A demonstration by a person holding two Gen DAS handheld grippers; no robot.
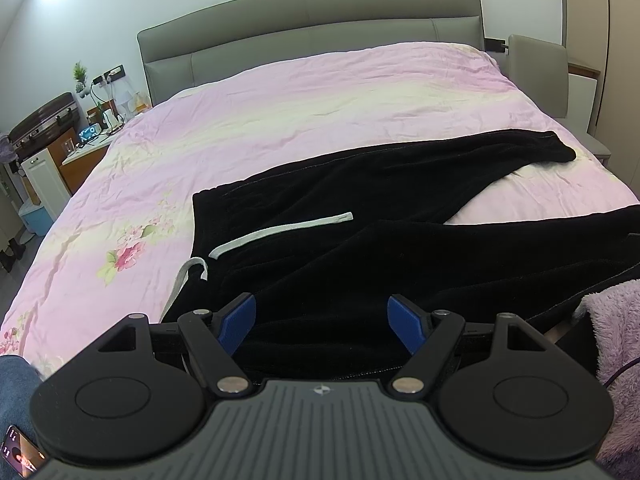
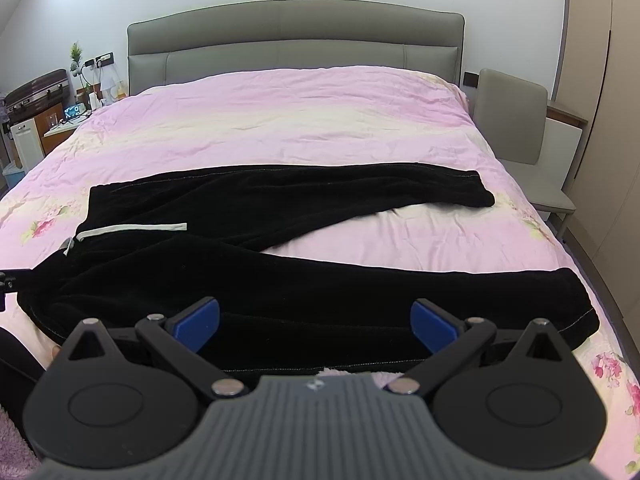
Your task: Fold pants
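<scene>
Black pants [image 1: 360,200] lie spread on the pink bedspread [image 1: 280,92], waistband to the left, two legs splayed to the right in a V. A white drawstring [image 1: 280,230] lies across the waist area. My left gripper [image 1: 322,320] is open, its blue pads low over the near waist part of the pants. The pants also show in the right wrist view [image 2: 280,272]. My right gripper [image 2: 316,324] is open over the near leg, near its hem end. Neither holds cloth.
A grey headboard [image 2: 296,36] stands at the far end. A cluttered nightstand [image 1: 88,136] and suitcase are at far left. A grey chair [image 2: 516,128] stands by the bed's right side. A fuzzy purple sleeve [image 1: 616,344] is at the right edge.
</scene>
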